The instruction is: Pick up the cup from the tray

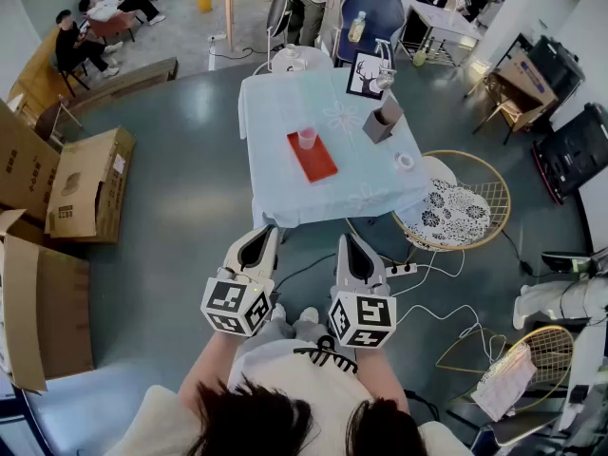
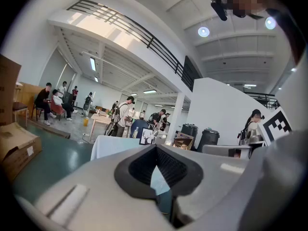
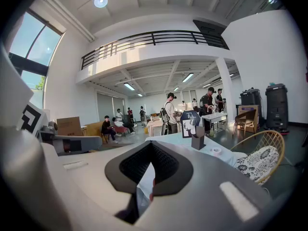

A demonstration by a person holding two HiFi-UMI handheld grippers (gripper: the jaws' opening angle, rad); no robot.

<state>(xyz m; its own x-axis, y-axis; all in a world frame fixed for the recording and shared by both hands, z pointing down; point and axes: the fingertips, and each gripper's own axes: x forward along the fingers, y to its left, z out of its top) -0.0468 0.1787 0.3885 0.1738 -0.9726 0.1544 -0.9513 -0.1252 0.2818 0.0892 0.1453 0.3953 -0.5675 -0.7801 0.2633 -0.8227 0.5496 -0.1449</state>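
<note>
An open hall, and on the cloth-covered desk (image 1: 285, 196) the clear cup (image 1: 307, 138) stands at the far end of a red tray (image 1: 319, 167). The left gripper (image 1: 268, 232) and right gripper (image 1: 349, 239) hang well short of it, fingers pressed together, empty. Reaching in unopened would likely knock the light cup over.

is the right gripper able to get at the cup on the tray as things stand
Probably not yet: the right gripper is shut and sits short of the table, while the cup stands on the tray farther in. Nothing blocks the path, though.
</note>
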